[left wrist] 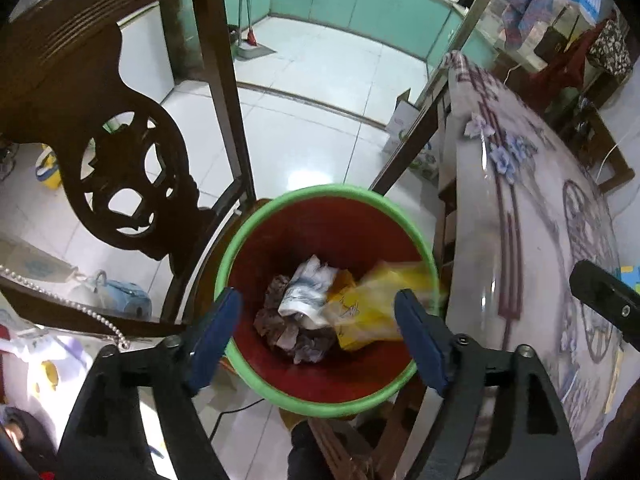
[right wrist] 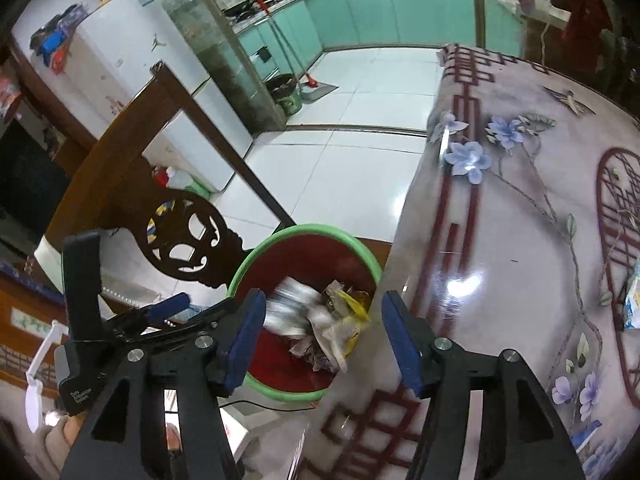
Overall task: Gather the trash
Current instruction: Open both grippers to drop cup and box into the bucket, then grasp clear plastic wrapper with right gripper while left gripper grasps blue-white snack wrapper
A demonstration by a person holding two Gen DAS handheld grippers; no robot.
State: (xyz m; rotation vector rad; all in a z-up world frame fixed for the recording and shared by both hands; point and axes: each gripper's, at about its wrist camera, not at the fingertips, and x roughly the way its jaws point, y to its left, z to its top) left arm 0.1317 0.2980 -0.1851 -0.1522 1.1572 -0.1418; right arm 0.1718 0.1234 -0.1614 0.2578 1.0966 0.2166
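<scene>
A red bin with a green rim (left wrist: 308, 194) stands on the floor between a chair and the table; it also shows in the right wrist view (right wrist: 280, 236). Inside lie crumpled paper (left wrist: 306, 298), brownish scraps (left wrist: 276, 322) and a yellow wrapper (left wrist: 366, 308), which is motion-blurred. In the right wrist view a blurred silver-white wrapper (right wrist: 288, 304) is over the bin. My left gripper (left wrist: 318, 334) is open and empty right above the bin. My right gripper (right wrist: 322, 336) is open and empty over the bin's edge by the table.
A dark carved wooden chair (left wrist: 120, 152) stands left of the bin. The table with a floral cloth (right wrist: 520, 240) is on the right, a blue-and-white packet (right wrist: 634, 304) at its right edge. White tiled floor (left wrist: 312, 120) and green kitchen cabinets lie beyond.
</scene>
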